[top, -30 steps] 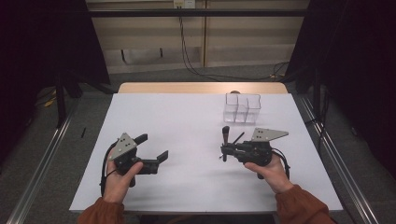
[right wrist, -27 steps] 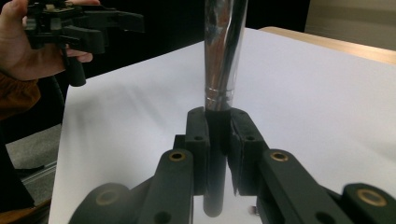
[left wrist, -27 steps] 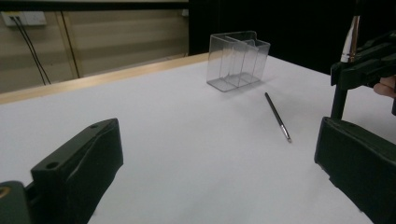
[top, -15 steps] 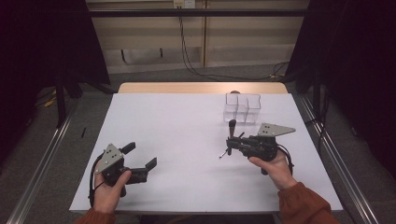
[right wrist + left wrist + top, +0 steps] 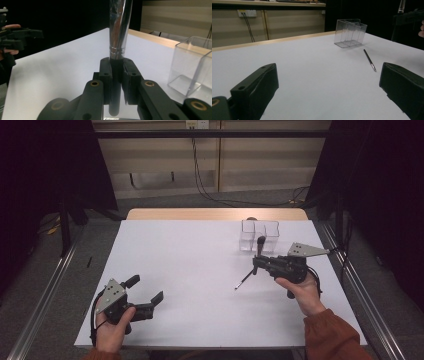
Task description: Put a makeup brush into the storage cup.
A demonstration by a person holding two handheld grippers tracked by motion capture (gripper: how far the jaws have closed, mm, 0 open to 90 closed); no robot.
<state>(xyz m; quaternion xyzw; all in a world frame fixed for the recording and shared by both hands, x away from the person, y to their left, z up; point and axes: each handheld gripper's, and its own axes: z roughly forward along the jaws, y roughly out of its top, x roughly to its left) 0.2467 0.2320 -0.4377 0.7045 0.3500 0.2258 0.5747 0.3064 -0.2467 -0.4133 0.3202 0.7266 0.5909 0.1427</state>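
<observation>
My right gripper (image 5: 260, 262) is at the right of the white table (image 5: 200, 270), shut on a makeup brush (image 5: 261, 244) that stands upright in it. In the right gripper view the jaws clamp the brush's black handle just below its silver ferrule (image 5: 120, 30). A thin dark brush (image 5: 244, 281) lies loose on the table just below and left of that gripper, also seen in the left gripper view (image 5: 369, 60). My left gripper (image 5: 146, 289) sits near the front left edge, held low, jaws wide apart with nothing between them (image 5: 328, 95).
A clear plastic holder with compartments (image 5: 259, 234) stands at the back right of the table, just beyond the right gripper; it also shows here (image 5: 350, 32) and here (image 5: 192, 70). A wooden strip (image 5: 215, 214) runs along the far edge. Dark curtains flank both sides.
My left gripper has drawn back toward the front left corner. My right gripper has shifted right and slightly up with the brush still clamped. The thin brush stays on the table.
</observation>
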